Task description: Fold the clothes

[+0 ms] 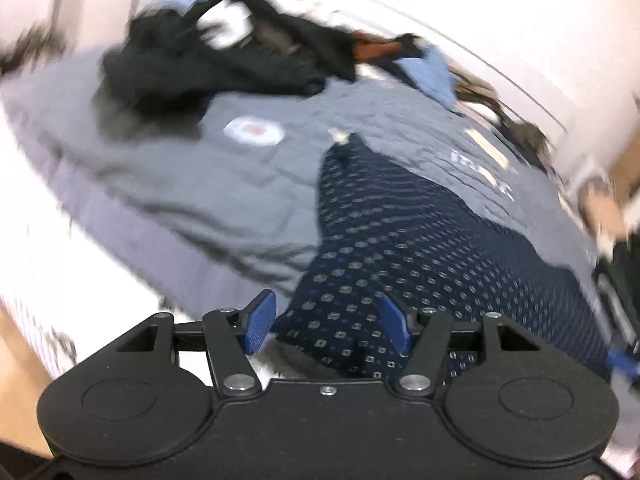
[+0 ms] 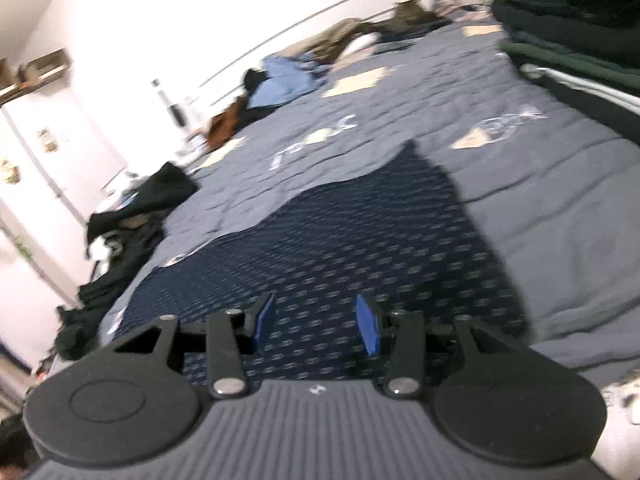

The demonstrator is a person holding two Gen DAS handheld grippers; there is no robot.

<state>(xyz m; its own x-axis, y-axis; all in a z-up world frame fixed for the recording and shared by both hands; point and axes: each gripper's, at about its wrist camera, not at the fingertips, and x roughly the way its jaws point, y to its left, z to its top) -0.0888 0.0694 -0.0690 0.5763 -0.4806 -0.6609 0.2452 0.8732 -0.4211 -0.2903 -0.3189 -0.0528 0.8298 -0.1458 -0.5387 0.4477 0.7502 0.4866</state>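
Observation:
A navy garment with a small square pattern (image 1: 420, 248) lies spread on the grey-blue bedspread (image 1: 168, 184); it also shows in the right wrist view (image 2: 360, 240). My left gripper (image 1: 328, 320) is open, its blue pads just above the garment's near edge. My right gripper (image 2: 316, 320) is open too, low over the garment's near part. Neither holds anything. Both views are blurred.
A heap of dark clothes (image 1: 208, 64) lies at the far side of the bed, with light blue cloth (image 1: 436, 76) beside it. A stack of folded dark clothes (image 2: 580, 36) stands at the right. More dark clothes (image 2: 132, 224) hang off the bed's left edge.

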